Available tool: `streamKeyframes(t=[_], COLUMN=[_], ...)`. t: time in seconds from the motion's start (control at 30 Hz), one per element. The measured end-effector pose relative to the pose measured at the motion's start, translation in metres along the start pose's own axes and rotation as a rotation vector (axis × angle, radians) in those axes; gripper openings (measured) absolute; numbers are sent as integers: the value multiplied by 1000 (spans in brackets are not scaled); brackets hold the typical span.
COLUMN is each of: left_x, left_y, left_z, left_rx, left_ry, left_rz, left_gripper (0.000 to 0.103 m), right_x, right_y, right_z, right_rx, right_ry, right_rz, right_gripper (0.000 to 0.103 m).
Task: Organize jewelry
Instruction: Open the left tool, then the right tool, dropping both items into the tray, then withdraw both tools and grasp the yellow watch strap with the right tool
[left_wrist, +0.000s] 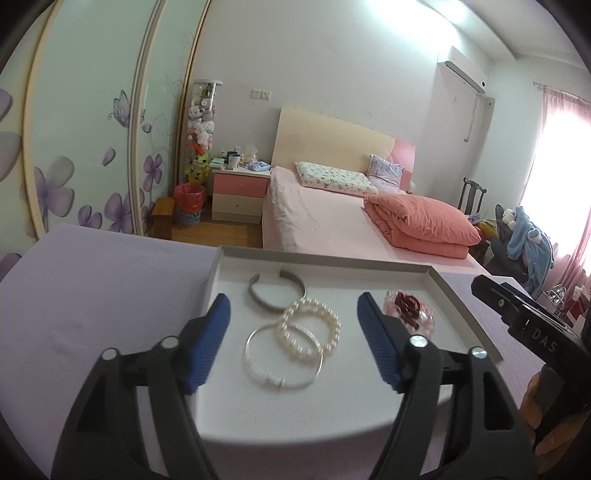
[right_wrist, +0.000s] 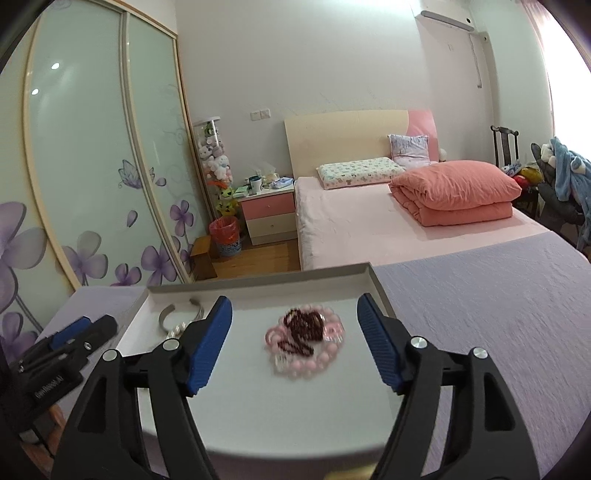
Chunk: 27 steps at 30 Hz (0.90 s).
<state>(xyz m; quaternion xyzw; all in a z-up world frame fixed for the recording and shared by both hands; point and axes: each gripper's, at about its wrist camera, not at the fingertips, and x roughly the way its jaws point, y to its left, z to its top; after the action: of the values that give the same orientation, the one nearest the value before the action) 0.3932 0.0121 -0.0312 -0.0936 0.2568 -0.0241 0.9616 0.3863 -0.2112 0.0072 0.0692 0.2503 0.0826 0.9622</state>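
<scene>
A shallow white tray (left_wrist: 332, 258) lies on a lilac cloth (left_wrist: 92, 295). In its left half lie a grey open cuff (left_wrist: 275, 293), a double pearl bracelet (left_wrist: 308, 328) and a thin silver bangle (left_wrist: 282, 356), the pearls overlapping both. My left gripper (left_wrist: 293, 299) hovers over them, open, its blue pads touching nothing. In the tray's right half a pink bead bracelet (right_wrist: 306, 354) lies with a dark red bead strand (right_wrist: 304, 328) piled on it. Above that pile my right gripper (right_wrist: 293, 301) is open and holds nothing.
Beyond the tray (right_wrist: 258, 282) stands a pink bed (right_wrist: 369, 229) with a folded coral quilt (right_wrist: 454, 192). A flowered sliding wardrobe (right_wrist: 92, 166) lines the left wall. A nightstand (right_wrist: 269, 218) and a red bin (right_wrist: 225, 236) stand in the far corner.
</scene>
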Motion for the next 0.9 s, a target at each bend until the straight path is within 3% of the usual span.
streamKeyframes(t=[0.2, 0.47, 0.83, 0.9], left_x=[-51, -115, -133, -131], left_y=[5, 12, 13, 15], left_z=[-17, -45, -71, -71], left_rx=[4, -1, 44, 41], left_ry=[-18, -47, -58, -53], left_rz=[15, 35, 91, 90], left_gripper=[79, 86, 87, 87], right_x=[-39, -72, -69, -66], right_y=[-2, -19, -39, -44], right_z=[-17, -41, -76, -78], right_rx=[-44, -21, 31, 47], right_ry=[-16, 31, 163, 178], right_rz=[-8, -2, -62, -68], right_gripper=[75, 76, 76, 71])
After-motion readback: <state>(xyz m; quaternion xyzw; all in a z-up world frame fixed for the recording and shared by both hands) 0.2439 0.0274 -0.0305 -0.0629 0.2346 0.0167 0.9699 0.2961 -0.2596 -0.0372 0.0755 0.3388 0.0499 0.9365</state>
